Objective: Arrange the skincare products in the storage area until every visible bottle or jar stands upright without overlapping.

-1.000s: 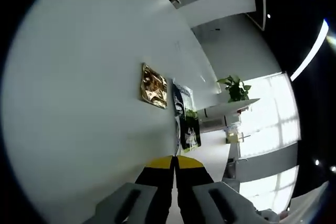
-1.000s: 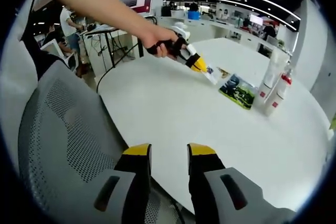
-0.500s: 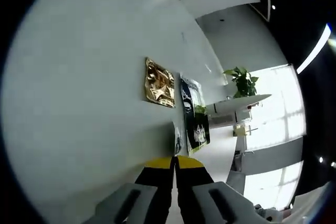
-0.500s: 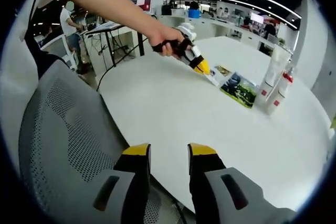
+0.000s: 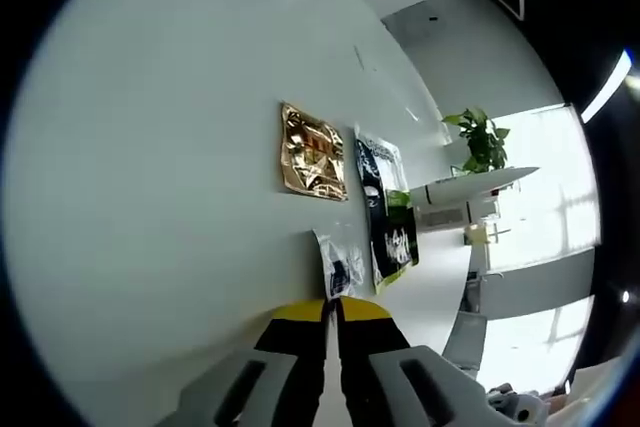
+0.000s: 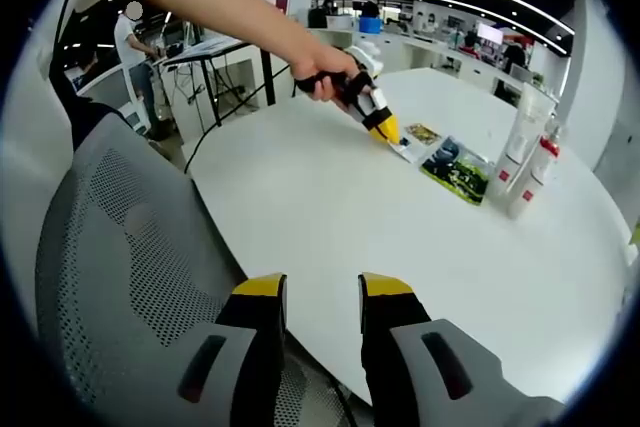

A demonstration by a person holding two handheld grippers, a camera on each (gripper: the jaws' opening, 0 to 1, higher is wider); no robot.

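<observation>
White sachet [image 5: 338, 265] now pinched in my left gripper [image 5: 331, 309], drawn clear of the gold one [image 5: 313, 151]; right gripper [image 6: 323, 288] idle, spread, bottles [image 6: 527, 162] untouched.

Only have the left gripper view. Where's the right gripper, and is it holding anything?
Observer: The right gripper is open and empty, hanging over the near edge of the table, beside a mesh chair.
Operator: My view's rolled. Are the bottles upright?
Observer: Yes. The white bottle and the red-capped bottle both stand upright, side by side at the table's far right.
</observation>
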